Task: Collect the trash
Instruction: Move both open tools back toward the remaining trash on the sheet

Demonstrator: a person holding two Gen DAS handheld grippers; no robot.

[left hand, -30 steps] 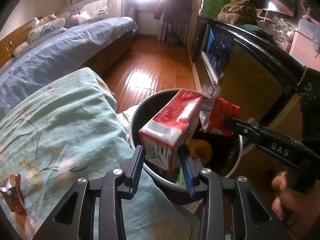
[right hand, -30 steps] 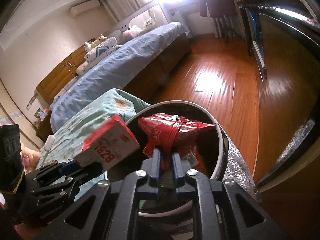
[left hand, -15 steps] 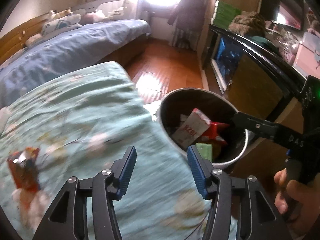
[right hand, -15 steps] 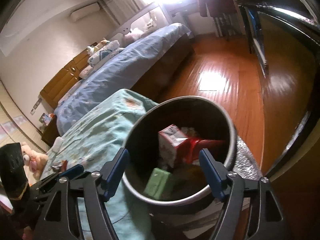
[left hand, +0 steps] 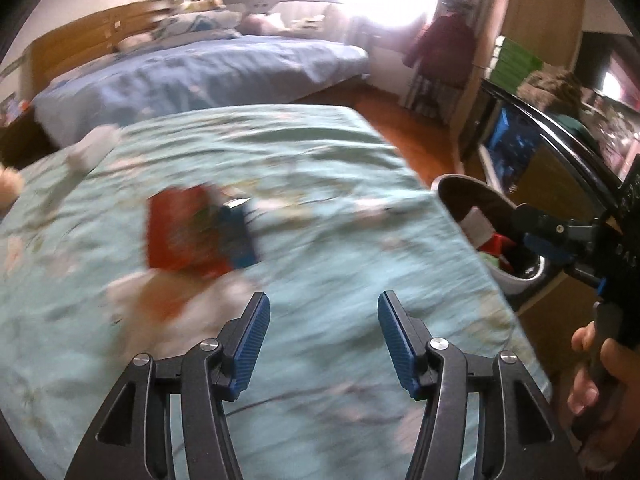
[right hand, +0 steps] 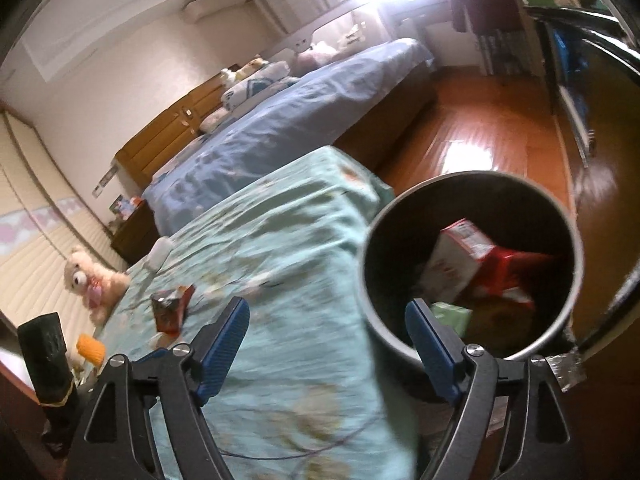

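A round trash bin [right hand: 472, 178] stands beside the teal floral bedspread [right hand: 280, 248]. In it lie a red-and-white carton [right hand: 456, 256], a red wrapper [right hand: 510, 276] and a green packet [right hand: 452, 316]. My right gripper [right hand: 326, 302] hovers over the bin's near rim, its jaws opening with nothing between them. My left gripper [left hand: 322, 296] is open and empty above the bedspread [left hand: 340, 208]. Ahead of it to the left lies a blurred red snack packet [left hand: 180, 236] with a blue part [left hand: 240, 236]. The same packet [right hand: 172, 308] shows in the right wrist view.
A teddy bear [right hand: 88, 280], a yellow-orange object [right hand: 92, 346] and a white item [right hand: 160, 252] lie on the bedspread. A blue-covered bed [left hand: 200, 72] stands behind. Wooden floor [right hand: 472, 144] and a black cabinet [left hand: 560, 152] flank the bin [left hand: 472, 186]. A hand [left hand: 600, 368] holds the right gripper.
Both grippers let go of the carton and the red wrapper, which now lie in the bin. The left gripper swung left over the bedspread toward the red packet; the right pulled back and opened wide.
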